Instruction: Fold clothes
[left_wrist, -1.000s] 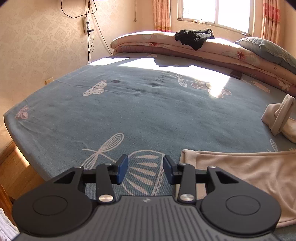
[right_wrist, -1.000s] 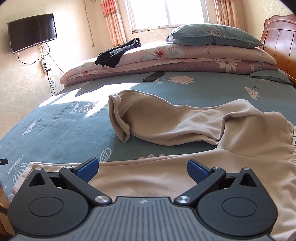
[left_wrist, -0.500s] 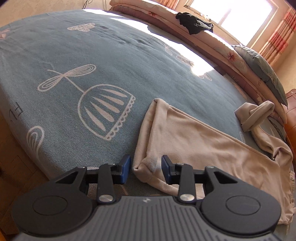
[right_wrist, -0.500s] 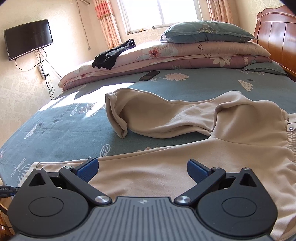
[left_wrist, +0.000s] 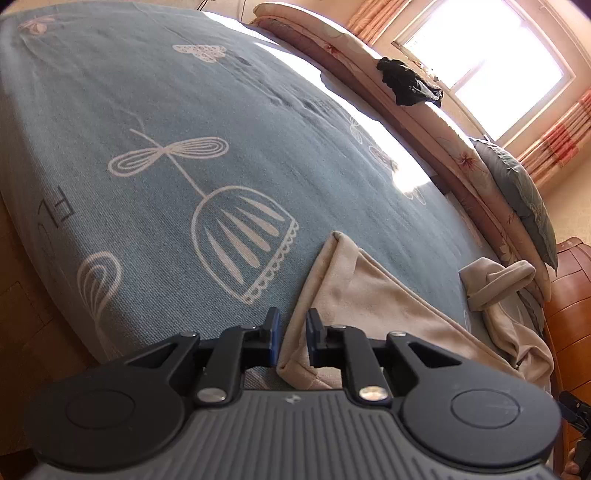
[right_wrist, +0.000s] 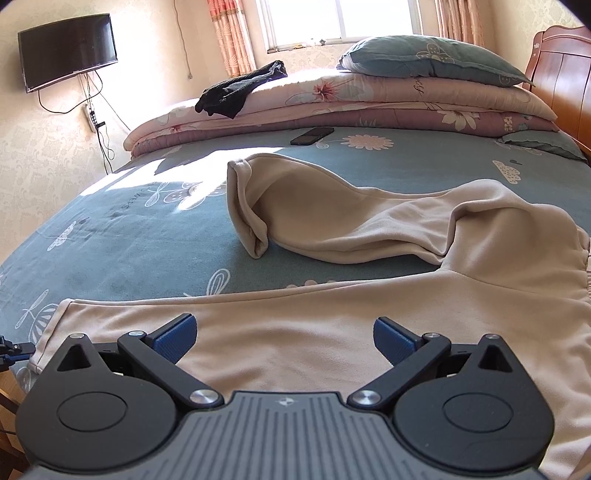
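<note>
Beige trousers (right_wrist: 332, 332) waistband cut off right; hem corner behind hand-held gripper.

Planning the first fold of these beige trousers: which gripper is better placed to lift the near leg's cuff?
Left. The left gripper straddles the cuff, jaws closing on it; the right gripper hangs open over mid-leg.

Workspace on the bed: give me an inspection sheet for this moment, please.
Surface: blue-grey bedspread with white drawings, sunlit patch at the far side.
Job's things: beige soft trousers spread out, one leg curled away.
Clutter: black crumpled garment on the folded floral quilts; dark phone; grey-green pillow.
Grippers: left gripper closing around the trouser cuff corner, pads not yet pressing; right gripper open above the near leg.
Cables: black wires hanging below the wall television.
Surroundings: window, striped curtains, wooden headboard.
</note>
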